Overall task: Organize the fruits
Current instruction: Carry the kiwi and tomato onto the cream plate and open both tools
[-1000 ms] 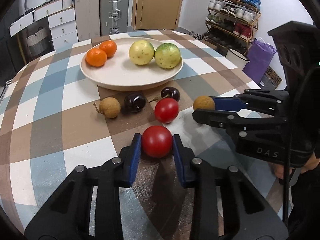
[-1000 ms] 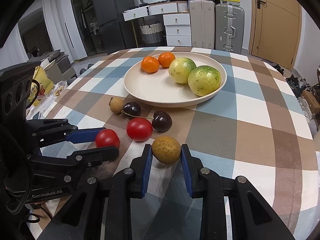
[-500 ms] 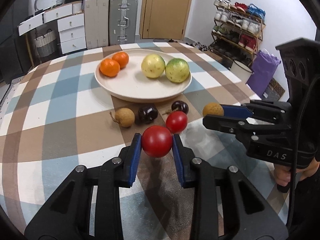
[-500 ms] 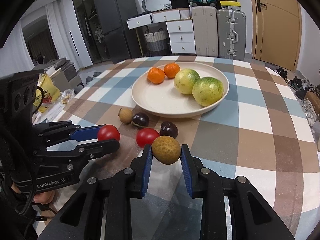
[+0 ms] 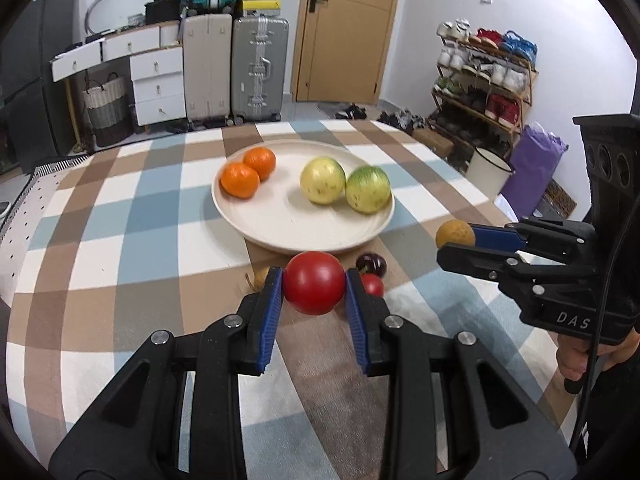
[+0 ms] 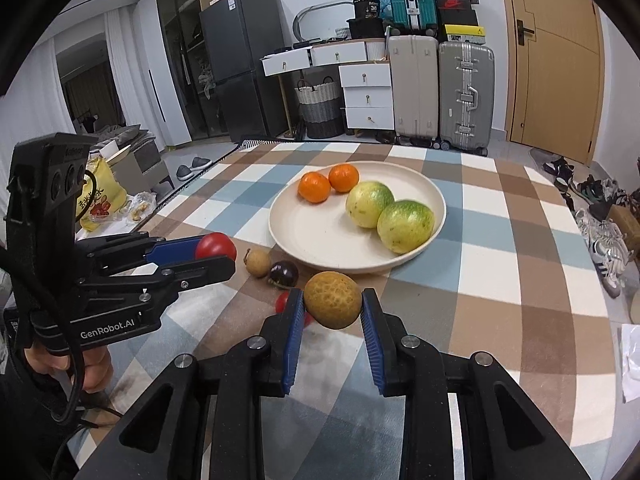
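My left gripper [image 5: 315, 289] is shut on a red tomato [image 5: 315, 288] and holds it above the checked table, short of the cream plate [image 5: 280, 232]. My right gripper [image 6: 332, 300] is shut on a brown longan [image 6: 332, 299], also lifted; it shows in the left wrist view [image 5: 455, 233]. The plate holds two oranges [image 6: 314, 187] and two yellow-green fruits [image 6: 405, 220]. On the table before the plate lie another longan [image 6: 258, 263], a dark cherry [image 6: 283, 273] and a second red tomato [image 5: 372, 284], partly hidden.
The table [image 6: 520, 280] carries a checked cloth. A second dark cherry [image 5: 371, 263] lies by the plate rim. Suitcases [image 6: 466, 92], drawers and a fridge stand behind the table; a shoe rack [image 5: 484, 76] is at the right.
Both grippers have risen off the table with their fruit, the tomato and the longan, and moved toward the plate. The fruits left on the table have not moved.
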A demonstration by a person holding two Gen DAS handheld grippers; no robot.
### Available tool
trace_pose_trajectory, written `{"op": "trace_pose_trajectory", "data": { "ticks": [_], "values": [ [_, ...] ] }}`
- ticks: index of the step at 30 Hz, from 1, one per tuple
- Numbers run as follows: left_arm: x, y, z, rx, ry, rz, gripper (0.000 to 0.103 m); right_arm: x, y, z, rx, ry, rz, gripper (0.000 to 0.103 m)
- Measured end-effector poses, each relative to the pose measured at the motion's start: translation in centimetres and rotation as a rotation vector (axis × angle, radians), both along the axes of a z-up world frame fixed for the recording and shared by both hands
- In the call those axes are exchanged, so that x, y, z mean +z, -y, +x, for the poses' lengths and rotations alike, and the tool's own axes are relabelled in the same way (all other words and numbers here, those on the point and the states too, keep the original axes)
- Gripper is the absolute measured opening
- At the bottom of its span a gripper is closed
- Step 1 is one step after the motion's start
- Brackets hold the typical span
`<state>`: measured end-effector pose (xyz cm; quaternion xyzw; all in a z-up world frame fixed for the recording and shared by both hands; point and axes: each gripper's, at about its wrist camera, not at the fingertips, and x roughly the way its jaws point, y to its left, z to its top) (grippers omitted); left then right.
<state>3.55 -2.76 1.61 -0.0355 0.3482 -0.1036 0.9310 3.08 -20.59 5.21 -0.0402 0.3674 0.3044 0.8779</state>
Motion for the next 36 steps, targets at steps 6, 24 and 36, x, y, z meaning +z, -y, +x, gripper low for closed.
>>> {"op": "trace_pose_trajectory", "data": {
  "ticks": [6,24,36],
  "values": [
    [0.7,-0.9,0.6,0.027,0.015,-0.011,0.028,1.2,-0.6,1.1,0.006,0.021,-0.001,0.029],
    [2.0,-1.2,4.2,0.065,0.044,0.004,0.028,1.8,-2.7,5.8,0.044,0.053,0.008,0.029],
    [0.4,-1.0,7.7,0.069,0.038,0.009,0.028,-0.4,-1.9,8.1,0.031,0.039,0.038,0.029]
  ]
}}
